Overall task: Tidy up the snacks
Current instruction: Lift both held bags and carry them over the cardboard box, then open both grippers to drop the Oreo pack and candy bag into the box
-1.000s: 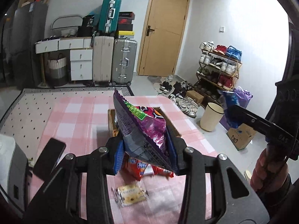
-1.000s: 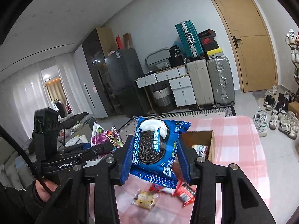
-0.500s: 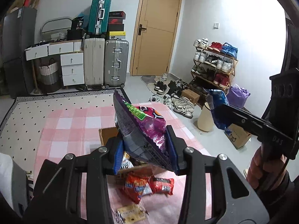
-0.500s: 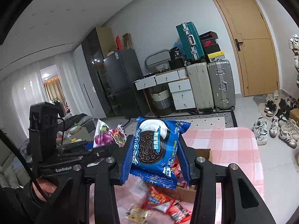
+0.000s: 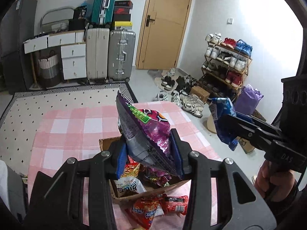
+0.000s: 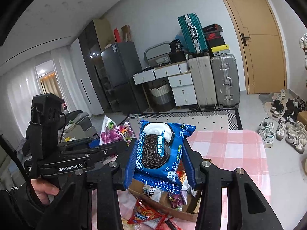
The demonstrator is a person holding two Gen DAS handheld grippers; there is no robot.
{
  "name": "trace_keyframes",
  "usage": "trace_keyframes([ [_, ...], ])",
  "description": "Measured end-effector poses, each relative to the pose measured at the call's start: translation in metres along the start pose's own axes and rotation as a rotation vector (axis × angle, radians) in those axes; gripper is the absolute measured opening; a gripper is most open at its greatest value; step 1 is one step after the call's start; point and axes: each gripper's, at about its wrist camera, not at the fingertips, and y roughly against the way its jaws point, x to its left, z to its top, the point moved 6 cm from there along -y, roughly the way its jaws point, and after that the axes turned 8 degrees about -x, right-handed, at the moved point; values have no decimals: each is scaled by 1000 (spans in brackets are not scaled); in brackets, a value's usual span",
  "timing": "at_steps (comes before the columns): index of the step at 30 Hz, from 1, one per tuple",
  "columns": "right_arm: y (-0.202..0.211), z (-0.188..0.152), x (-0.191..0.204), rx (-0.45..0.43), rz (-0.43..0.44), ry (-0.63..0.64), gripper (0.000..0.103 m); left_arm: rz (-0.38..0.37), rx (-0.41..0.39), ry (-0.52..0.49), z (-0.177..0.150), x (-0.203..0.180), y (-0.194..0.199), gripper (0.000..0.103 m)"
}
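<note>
My left gripper is shut on a purple snack bag, held up over an open cardboard box that has several snack packs in it. My right gripper is shut on a blue Oreo packet, above the same cardboard box. In the left wrist view the right gripper comes in from the right with the blue packet. In the right wrist view the left gripper shows at the left with the purple bag. Red snack packs lie on the pink checked tablecloth in front of the box.
Beyond the table lie a dotted rug, suitcases, white drawers and a wooden door. A shoe rack, loose shoes and a bin stand on the floor to the right. A hand holds the right gripper.
Both grippers have moved forward over the table with their packs, and the cardboard box has slid from ahead of them to beneath them. Both grips are unchanged.
</note>
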Motion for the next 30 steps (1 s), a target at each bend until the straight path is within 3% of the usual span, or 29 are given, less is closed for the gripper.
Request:
trace_keyframes([
  [7, -49, -32, -22, 84, -14, -18, 44, -9, 93, -5, -29, 20, -76, 38],
  [16, -98, -83, -54, 189, -70, -31, 44, -19, 157, -10, -61, 33, -141, 38],
  [24, -111, -90, -64, 197, -87, -13, 45, -26, 177, -9, -78, 36, -160, 41],
  [27, -111, -88, -64, 195, -94, -6, 53, -9, 178, -16, -80, 35, -160, 55],
  [30, -108, -86, -62, 190, -101, 15, 55, 5, 172, -25, -79, 36, -155, 56],
])
